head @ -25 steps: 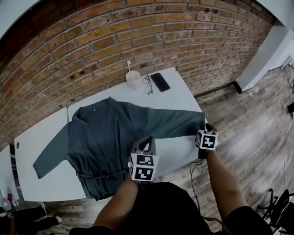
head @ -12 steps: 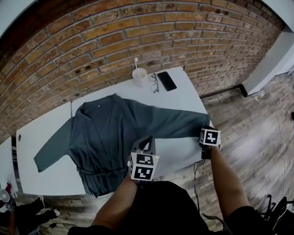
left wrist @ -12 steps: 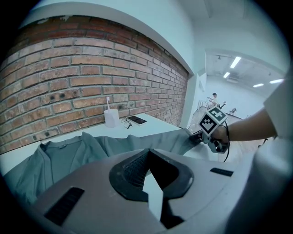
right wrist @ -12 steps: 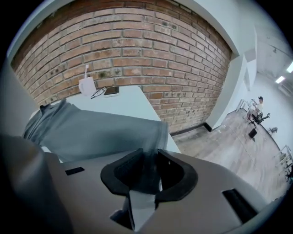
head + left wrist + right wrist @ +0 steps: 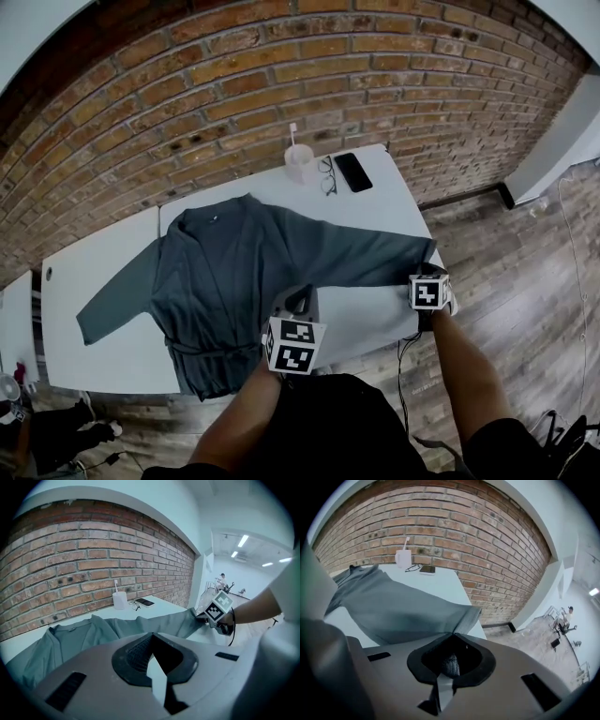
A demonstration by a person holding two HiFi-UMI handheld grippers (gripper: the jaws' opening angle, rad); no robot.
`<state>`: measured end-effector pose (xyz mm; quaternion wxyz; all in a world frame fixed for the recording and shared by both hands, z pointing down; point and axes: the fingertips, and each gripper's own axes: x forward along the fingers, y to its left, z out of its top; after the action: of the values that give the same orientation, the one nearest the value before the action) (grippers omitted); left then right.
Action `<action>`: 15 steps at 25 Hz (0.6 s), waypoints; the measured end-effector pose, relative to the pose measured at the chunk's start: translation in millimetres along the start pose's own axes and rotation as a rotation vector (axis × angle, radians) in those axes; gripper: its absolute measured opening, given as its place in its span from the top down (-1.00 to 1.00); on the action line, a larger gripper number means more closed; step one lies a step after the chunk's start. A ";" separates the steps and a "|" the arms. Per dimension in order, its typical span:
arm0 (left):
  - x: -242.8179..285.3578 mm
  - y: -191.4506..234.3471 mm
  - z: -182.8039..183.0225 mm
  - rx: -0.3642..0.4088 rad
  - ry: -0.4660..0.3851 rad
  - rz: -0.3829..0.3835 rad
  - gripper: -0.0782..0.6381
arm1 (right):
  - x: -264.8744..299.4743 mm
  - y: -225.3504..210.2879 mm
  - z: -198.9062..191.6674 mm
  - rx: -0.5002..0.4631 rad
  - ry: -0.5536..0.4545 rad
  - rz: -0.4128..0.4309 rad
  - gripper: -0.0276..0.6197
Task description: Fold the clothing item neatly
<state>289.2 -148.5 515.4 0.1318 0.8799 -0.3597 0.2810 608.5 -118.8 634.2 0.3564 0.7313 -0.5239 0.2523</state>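
Observation:
A grey-green robe (image 5: pixel 225 272) lies spread face up on the white table (image 5: pixel 375 319), both sleeves stretched out. My right gripper (image 5: pixel 424 275) is at the end of the right sleeve (image 5: pixel 375 251), by the table's right corner. Its jaws have just been closing and are now shut on the cuff (image 5: pixel 464 618), whose cloth runs into the right gripper (image 5: pixel 452 638). My left gripper (image 5: pixel 298 300) hovers at the robe's right side near the hem. The left gripper (image 5: pixel 152 638) is shut, with no cloth visible between its jaws. Beyond it lie the robe (image 5: pixel 89 637) and the right gripper (image 5: pixel 200 616).
At the table's far edge stand a white cup (image 5: pixel 299 161) with a stick in it, a pair of glasses (image 5: pixel 327 175) and a black phone (image 5: pixel 353 172). A brick wall (image 5: pixel 234 84) runs behind. Wooden floor (image 5: pixel 525 309) lies to the right. A second white table (image 5: pixel 66 281) adjoins on the left.
My right gripper has sunk slightly onto the sleeve cuff and rolled a little. The left gripper has stayed near the robe's hem. The head view has shifted slightly.

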 end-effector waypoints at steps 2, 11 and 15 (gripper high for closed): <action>-4.3 3.2 -1.8 -0.004 0.004 0.009 0.82 | -2.9 0.2 4.3 -0.031 0.000 0.016 0.85; -20.5 27.6 -16.8 -0.127 -0.001 0.063 0.82 | -64.1 43.5 75.1 0.042 -0.271 0.136 0.85; -35.5 50.2 -25.9 -0.154 0.007 0.114 0.82 | -88.0 80.5 108.5 0.038 -0.371 0.213 0.85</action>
<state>222.7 -152.9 516.9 0.1839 0.8445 -0.4291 0.2625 503.4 -168.4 522.4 0.2113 0.7122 -0.6502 0.1592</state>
